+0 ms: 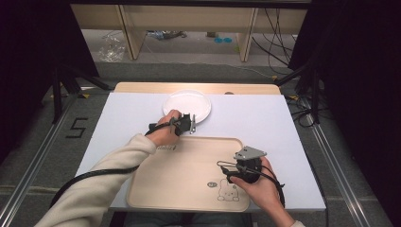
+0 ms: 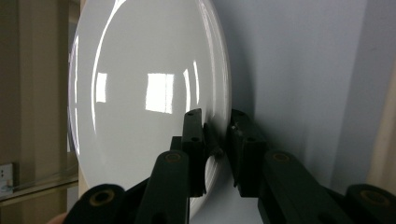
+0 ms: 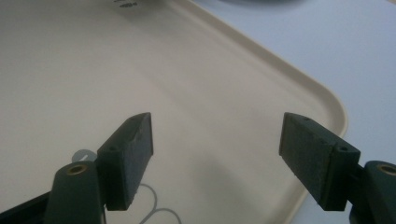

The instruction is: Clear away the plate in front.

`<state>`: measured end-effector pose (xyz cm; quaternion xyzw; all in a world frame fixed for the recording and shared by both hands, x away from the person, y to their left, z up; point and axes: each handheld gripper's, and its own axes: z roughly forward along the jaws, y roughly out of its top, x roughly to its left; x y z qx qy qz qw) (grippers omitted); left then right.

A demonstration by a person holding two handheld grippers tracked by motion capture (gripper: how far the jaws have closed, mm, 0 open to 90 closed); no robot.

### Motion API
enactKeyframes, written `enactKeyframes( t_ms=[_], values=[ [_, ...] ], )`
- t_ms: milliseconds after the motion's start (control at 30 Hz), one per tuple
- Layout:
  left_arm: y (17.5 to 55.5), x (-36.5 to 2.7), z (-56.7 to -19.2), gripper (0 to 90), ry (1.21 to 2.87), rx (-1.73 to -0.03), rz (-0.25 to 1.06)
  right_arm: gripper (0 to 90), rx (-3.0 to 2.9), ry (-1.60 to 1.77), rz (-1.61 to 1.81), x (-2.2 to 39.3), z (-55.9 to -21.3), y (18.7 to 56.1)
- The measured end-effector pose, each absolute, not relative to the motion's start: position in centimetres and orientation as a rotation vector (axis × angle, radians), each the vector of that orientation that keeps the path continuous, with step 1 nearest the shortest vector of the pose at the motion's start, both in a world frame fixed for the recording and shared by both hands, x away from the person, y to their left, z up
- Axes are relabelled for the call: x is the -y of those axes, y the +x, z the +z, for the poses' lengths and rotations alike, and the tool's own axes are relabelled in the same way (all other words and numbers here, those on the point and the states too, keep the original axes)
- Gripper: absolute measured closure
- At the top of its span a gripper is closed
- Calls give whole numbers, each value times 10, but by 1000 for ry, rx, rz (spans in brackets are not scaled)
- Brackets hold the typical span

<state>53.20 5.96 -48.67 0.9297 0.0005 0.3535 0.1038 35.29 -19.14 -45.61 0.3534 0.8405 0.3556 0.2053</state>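
A white plate (image 1: 187, 104) lies on the table just beyond the tray. My left gripper (image 1: 189, 124) reaches its near rim. In the left gripper view the plate (image 2: 140, 93) stands large and glossy, and my left gripper (image 2: 217, 135) has one jaw over the plate's inside and the other beneath its rim, shut on the rim. A beige tray (image 1: 189, 189) lies at the table's near edge. My right gripper (image 1: 226, 171) hovers over the tray's right part. In the right gripper view my right gripper (image 3: 217, 149) stands wide open above the bare tray (image 3: 93, 70), with nothing between its fingers.
A pale sheet (image 1: 265, 118) covers the table, with a wooden strip along the far edge. A small bear drawing (image 1: 228, 191) marks the tray's near right corner. Dark stands and cables (image 1: 302, 109) flank the table on both sides.
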Motion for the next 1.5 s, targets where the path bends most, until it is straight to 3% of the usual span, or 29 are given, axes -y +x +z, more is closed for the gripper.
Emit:
enactKeyframes(
  t_ms=[200,400,633,1500],
  values=[
    [530,-58,-487,804,2744,23,1056,275,-2344,979,995,192,-456,353],
    [524,-54,-484,839,2736,87,1165,276,-2348,981,993,192,-457,353],
    [522,-54,-470,875,2699,49,1238,277,-2348,980,994,192,-457,353],
    [511,-57,-460,873,2669,8,1283,278,-2348,981,992,192,-457,354]
  ],
)
